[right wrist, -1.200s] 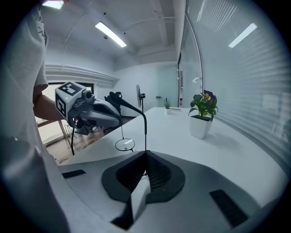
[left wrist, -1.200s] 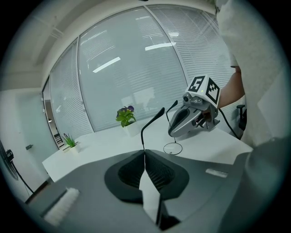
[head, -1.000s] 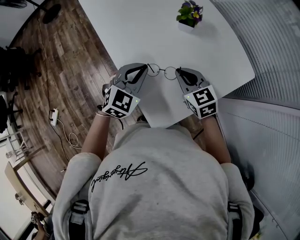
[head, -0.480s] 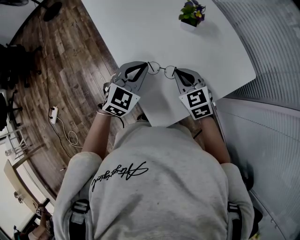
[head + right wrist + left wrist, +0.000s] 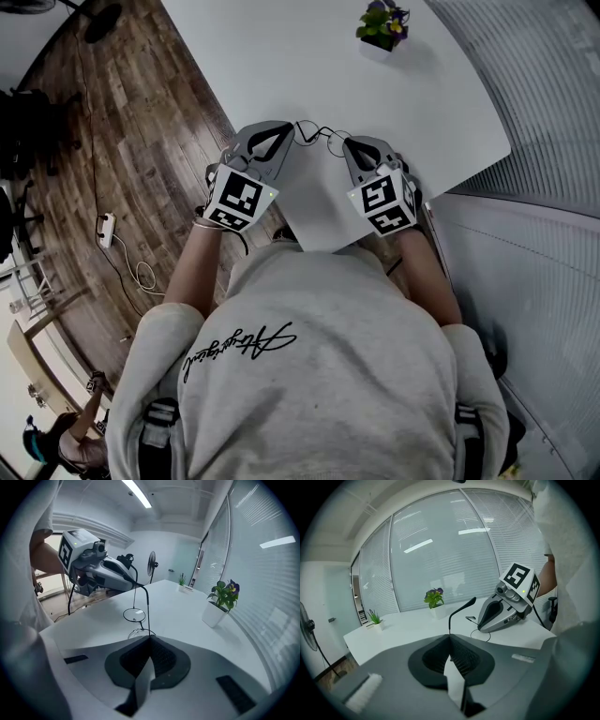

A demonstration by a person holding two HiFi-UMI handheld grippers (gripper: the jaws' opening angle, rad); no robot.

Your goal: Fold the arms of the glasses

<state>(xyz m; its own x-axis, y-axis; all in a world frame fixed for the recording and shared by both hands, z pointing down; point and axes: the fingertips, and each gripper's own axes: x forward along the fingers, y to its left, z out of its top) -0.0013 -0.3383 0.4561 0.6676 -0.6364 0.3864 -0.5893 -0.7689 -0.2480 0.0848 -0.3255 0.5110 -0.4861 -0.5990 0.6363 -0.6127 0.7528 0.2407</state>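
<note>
Here, left gripper, right gripper, each clenched on the glasses

The table lies bare between the potted plant and the glasses at its near edge; well left of that plant stands only a smaller plant.

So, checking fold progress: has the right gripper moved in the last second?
Yes: the right gripper edged left, away from the right edge of the table toward the left gripper, and rolled.
</note>
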